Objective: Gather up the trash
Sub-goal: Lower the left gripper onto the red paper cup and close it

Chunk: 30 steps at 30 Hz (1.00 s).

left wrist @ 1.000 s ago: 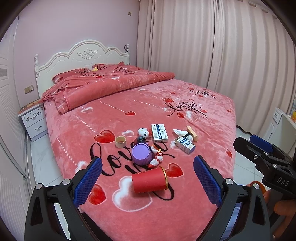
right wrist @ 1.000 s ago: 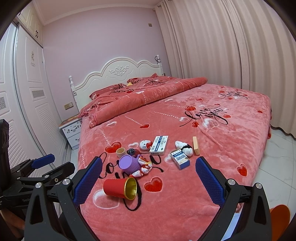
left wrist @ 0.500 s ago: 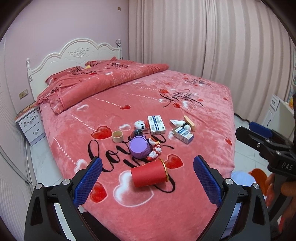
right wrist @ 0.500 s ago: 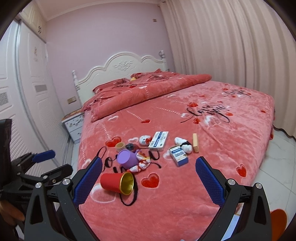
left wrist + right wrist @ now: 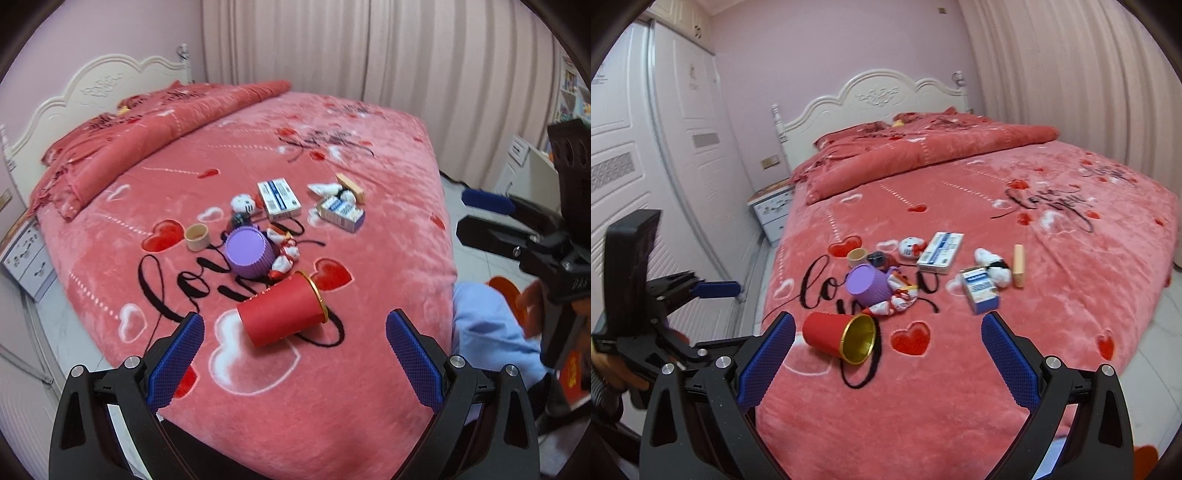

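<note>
Left wrist view: left gripper (image 5: 293, 328) held above the near edge of the pink bed (image 5: 369, 398), jaws spread wide, gripping nothing. Just ahead, a red paper cup (image 5: 282, 314) on its side, gold rim pointing right. Beyond it a purple cup (image 5: 248, 255) upside down, touching crumpled wrappers (image 5: 286, 254). Farther back, a small beige ring (image 5: 197, 237), a white-and-blue box (image 5: 279, 199), a smaller box (image 5: 341, 213).

Right wrist view: right gripper (image 5: 886, 334) also over the near edge, jaws wide apart, empty. Red paper cup (image 5: 839, 334) between the fingers, gold mouth facing the camera. Purple cup (image 5: 868, 285) behind it, wooden block (image 5: 1018, 265) lying to the right.
</note>
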Each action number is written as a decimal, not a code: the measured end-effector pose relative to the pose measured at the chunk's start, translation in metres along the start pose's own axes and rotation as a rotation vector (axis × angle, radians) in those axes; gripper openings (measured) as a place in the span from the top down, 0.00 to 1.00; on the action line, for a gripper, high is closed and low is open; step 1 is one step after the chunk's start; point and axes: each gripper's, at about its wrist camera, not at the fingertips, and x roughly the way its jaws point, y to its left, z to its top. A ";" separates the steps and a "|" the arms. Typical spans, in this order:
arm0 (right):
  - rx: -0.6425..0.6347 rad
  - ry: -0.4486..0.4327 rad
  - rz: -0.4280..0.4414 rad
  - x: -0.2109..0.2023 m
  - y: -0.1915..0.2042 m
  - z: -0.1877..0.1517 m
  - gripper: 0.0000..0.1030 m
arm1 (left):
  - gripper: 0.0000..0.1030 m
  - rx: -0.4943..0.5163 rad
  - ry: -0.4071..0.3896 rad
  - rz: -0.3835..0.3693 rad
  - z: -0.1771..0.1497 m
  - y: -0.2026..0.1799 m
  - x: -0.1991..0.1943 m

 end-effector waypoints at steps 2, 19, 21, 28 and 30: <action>0.013 0.032 0.068 0.012 -0.006 0.001 0.04 | 0.06 0.022 0.026 -0.009 0.000 0.004 0.010; -0.065 0.226 0.207 0.107 -0.025 0.011 0.04 | 0.06 0.222 0.172 -0.209 0.005 0.032 0.079; -0.092 0.232 0.232 0.117 -0.025 0.012 0.04 | 0.06 0.263 0.178 -0.235 0.005 0.031 0.084; -0.139 0.252 0.282 0.145 -0.031 0.013 0.07 | 0.06 0.339 0.163 -0.316 0.011 0.041 0.105; -0.130 0.264 0.285 0.154 -0.035 0.012 0.15 | 0.06 0.340 0.165 -0.331 0.011 0.044 0.111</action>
